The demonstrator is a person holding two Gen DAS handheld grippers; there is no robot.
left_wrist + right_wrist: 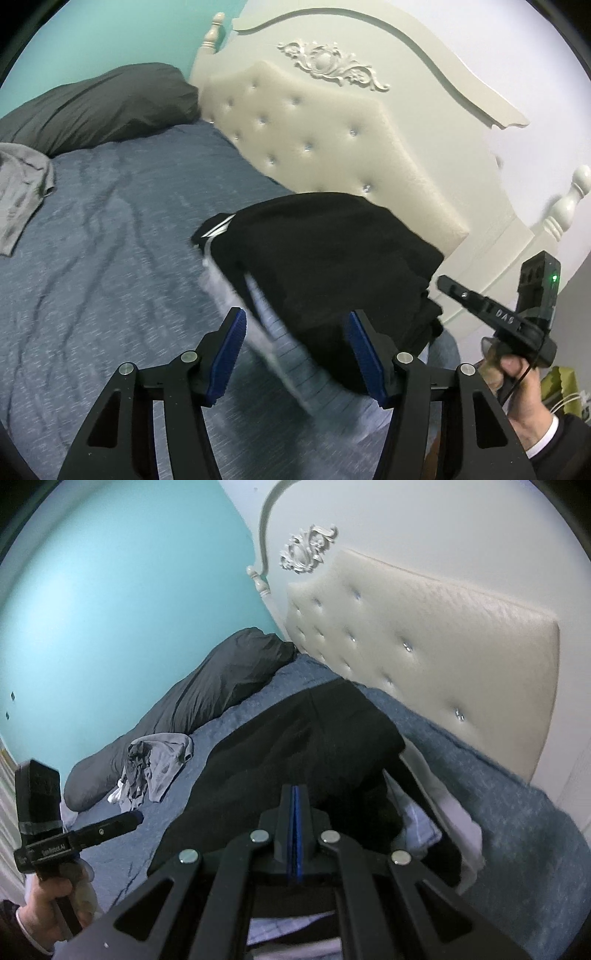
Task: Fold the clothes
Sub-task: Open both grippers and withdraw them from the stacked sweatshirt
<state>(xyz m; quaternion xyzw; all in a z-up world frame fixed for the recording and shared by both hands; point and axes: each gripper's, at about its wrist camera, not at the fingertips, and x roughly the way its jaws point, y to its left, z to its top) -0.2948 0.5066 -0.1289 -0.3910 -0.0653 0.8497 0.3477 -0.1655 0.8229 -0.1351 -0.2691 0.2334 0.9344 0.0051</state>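
Note:
A folded black garment point(325, 258) tops a small stack of folded clothes near the headboard, with white and striped pieces point(280, 347) under it. My left gripper point(295, 314) is open just short of the stack, blue pads spread, holding nothing. My right gripper point(294, 790) is shut, its pads pressed together above the black garment point(295, 738); no cloth shows between them. In the left wrist view the right gripper point(443, 286) hangs beside the garment's right edge, in a hand. The left gripper point(135, 818) shows side-on in the right wrist view.
The blue bedcover point(110, 240) spreads to the left. Crumpled grey clothes point(155, 764) lie beside a dark grey pillow point(221, 686) by the teal wall. The cream tufted headboard point(314, 129) rises close behind the stack.

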